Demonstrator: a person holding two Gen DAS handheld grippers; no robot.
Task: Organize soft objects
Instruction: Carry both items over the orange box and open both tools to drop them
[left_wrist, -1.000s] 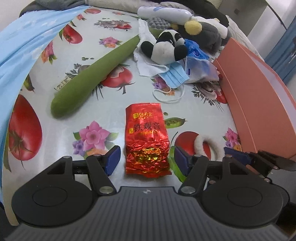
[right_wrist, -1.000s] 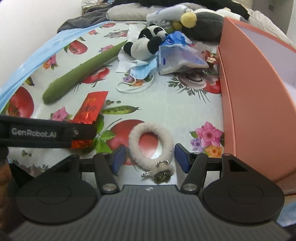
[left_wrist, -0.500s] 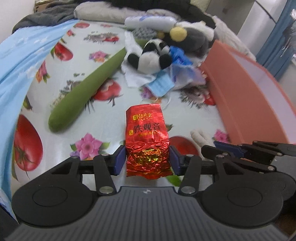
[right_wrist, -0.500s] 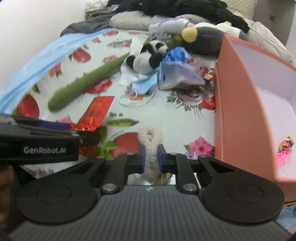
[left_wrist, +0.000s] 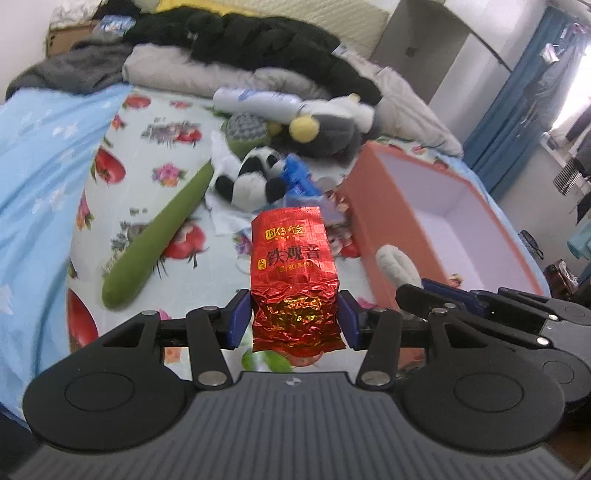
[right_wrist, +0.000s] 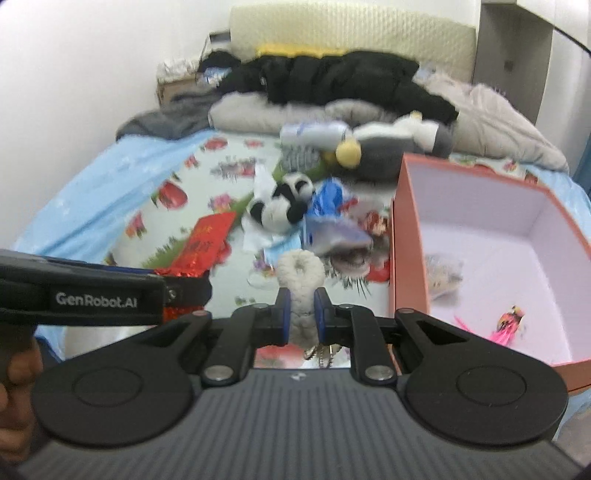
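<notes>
My left gripper (left_wrist: 293, 317) is shut on a red foil tea packet (left_wrist: 291, 266), held up above the bed. My right gripper (right_wrist: 301, 314) is shut on a white fluffy hair ring (right_wrist: 301, 271), squeezed flat, with a small metal charm dangling under it. In the left wrist view the hair ring (left_wrist: 397, 264) and the right gripper show at the right. In the right wrist view the tea packet (right_wrist: 207, 243) and the left gripper show at the left. An orange box (right_wrist: 400, 236) with a white inside stands open on the right.
On the fruit-print sheet (left_wrist: 147, 173) lie a long green plush (left_wrist: 159, 232), a panda toy (left_wrist: 251, 177), a grey plush with a yellow nose (left_wrist: 325, 133), a face mask and blue bags. A pink trinket (right_wrist: 508, 325) and a clear packet (right_wrist: 441, 275) lie inside the box.
Both grippers shut, the left on the tea packet and the right on the hair ring. Both then rose from the sheet with their loads, bringing the box's inside into view.
</notes>
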